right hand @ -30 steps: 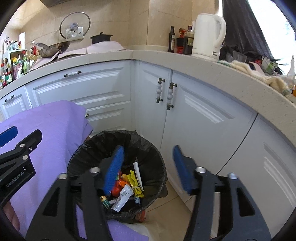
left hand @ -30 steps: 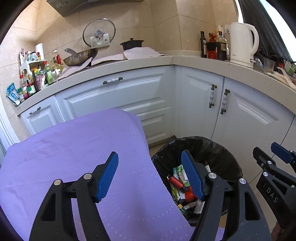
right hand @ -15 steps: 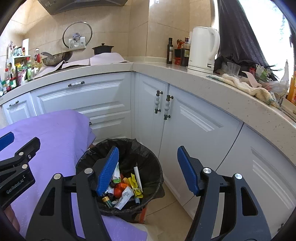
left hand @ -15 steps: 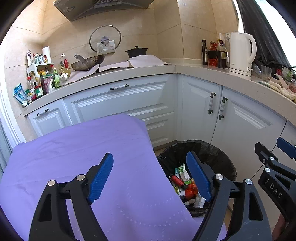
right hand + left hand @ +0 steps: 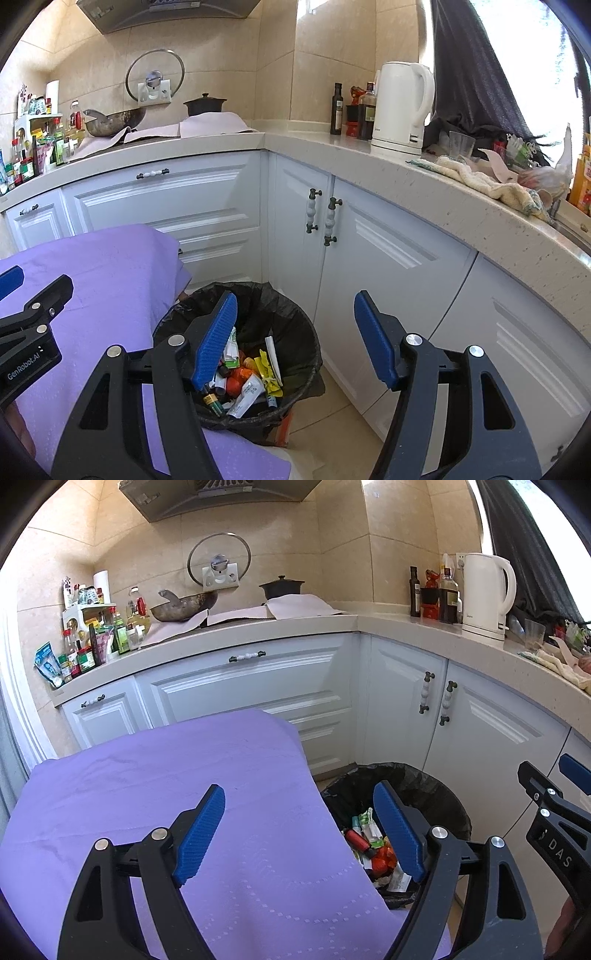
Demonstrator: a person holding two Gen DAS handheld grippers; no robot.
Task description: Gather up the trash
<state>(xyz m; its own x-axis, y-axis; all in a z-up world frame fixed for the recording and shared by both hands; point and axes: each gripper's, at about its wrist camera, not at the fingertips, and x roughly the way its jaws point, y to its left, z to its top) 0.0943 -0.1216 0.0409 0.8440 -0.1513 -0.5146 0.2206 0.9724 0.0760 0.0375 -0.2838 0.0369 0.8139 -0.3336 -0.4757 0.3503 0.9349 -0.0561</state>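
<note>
A round bin with a black liner point(image 5: 428, 775) point(image 5: 280, 295) stands on the floor in the cabinet corner, beside a table under a purple cloth point(image 5: 147, 775) point(image 5: 103, 273). Inside the bin lies mixed trash point(image 5: 251, 376) point(image 5: 369, 843): tubes, wrappers, a battery, red and orange bits. My left gripper point(image 5: 299, 790) hovers open over the table's right edge, with nothing between its blue pads. My right gripper point(image 5: 295, 297) is open and empty above the bin's right side. Each gripper shows at the other view's edge: the right gripper point(image 5: 546, 766), the left gripper point(image 5: 38, 278).
White cabinets point(image 5: 388, 251) wrap the corner behind the bin. The counter holds a white kettle point(image 5: 400, 107), bottles point(image 5: 336, 109), a wok point(image 5: 184, 607), a black pot point(image 5: 281, 588), spice jars point(image 5: 88, 638) and a towel point(image 5: 491, 184). Tan floor tiles point(image 5: 332, 435) lie right of the bin.
Both grippers have risen and drawn back from the bin, which now sits lower and smaller in both views. Both pairs of jaws stand wider than a second ago.
</note>
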